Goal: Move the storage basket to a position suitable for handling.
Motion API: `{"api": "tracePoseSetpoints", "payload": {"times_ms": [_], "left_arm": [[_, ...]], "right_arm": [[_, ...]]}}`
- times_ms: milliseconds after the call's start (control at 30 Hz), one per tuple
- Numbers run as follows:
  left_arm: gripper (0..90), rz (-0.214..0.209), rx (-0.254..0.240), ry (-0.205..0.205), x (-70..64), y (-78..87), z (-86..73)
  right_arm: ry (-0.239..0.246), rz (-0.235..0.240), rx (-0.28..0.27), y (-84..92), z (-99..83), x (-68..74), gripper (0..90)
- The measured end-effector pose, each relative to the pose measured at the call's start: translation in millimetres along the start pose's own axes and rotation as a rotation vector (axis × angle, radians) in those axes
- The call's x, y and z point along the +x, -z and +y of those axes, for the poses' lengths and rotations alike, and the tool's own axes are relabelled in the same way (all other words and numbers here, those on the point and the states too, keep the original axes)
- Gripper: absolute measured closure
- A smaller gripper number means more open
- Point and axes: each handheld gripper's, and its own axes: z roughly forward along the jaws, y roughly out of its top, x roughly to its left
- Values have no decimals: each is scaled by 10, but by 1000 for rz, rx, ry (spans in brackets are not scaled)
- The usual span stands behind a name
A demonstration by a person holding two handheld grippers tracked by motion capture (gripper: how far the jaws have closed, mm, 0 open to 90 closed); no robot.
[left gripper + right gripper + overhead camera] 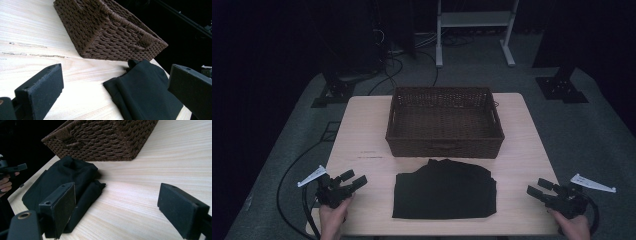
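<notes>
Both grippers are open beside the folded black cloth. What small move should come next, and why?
Probably bring the left gripper and right gripper inward to the near side edges of the black cloth. Both stand open and apart from it, nothing is held, and the wicker basket lies just behind it.

left hand-held gripper [355, 180]: black, grey three-cornered plate, black cable | right hand-held gripper [537, 190]: black, same plate, blocky pads

High view dim, surroundings black; gripper views brighter (table evenly lit), near jaws slightly soft.
</notes>
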Motion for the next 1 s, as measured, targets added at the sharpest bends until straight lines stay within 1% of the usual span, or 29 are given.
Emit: {"api": "tracePoseSetpoints", "payload": {"times_ms": [67, 133, 200, 267, 300, 467, 500, 600, 700, 800, 833, 933, 1000], "left_arm": [[0, 0, 2, 7, -5, -11, -7], [0, -4, 7, 4, -12, -13, -12], [0, -14, 8, 1, -17, -19, -14], [0, -17, 15, 2, -24, -36, -14], [0, -20, 24, -8, -19, -42, -13], [0, -29, 40, -9, -31, -84, -28], [0, -33, 41, -1, -42, -101, -33], [0, -38, 54, -12, -61, -131, -33], [0, -41, 51, -15, -76, -143, -36], [0, -43, 50, -8, -93, -155, -44], [0, -40, 53, -14, -95, -159, -47], [0, -37, 52, -7, -112, -173, -58], [0, -36, 45, 7, -127, -192, -73]], "right_arm": [[-7, 0, 3, -3, 8, 17, 144], [-5, 2, 5, -16, 10, 38, 144], [10, 0, 6, -32, 14, 61, 144], [11, 3, 7, -47, 27, 98, 144], [20, 4, 6, -59, 34, 114, 144], [24, 9, 20, -156, 64, 196, 144], [21, 11, 22, -172, 66, 209, 144], [31, 21, 37, -244, 76, 264, 144], [54, 28, 49, -290, 88, 327, 144], [64, 39, 55, -321, 93, 378, 144], [67, 38, 59, -327, 91, 389, 144], [69, 37, 69, -357, 89, 414, 144], [70, 37, 75, -369, 90, 415, 144]]}}
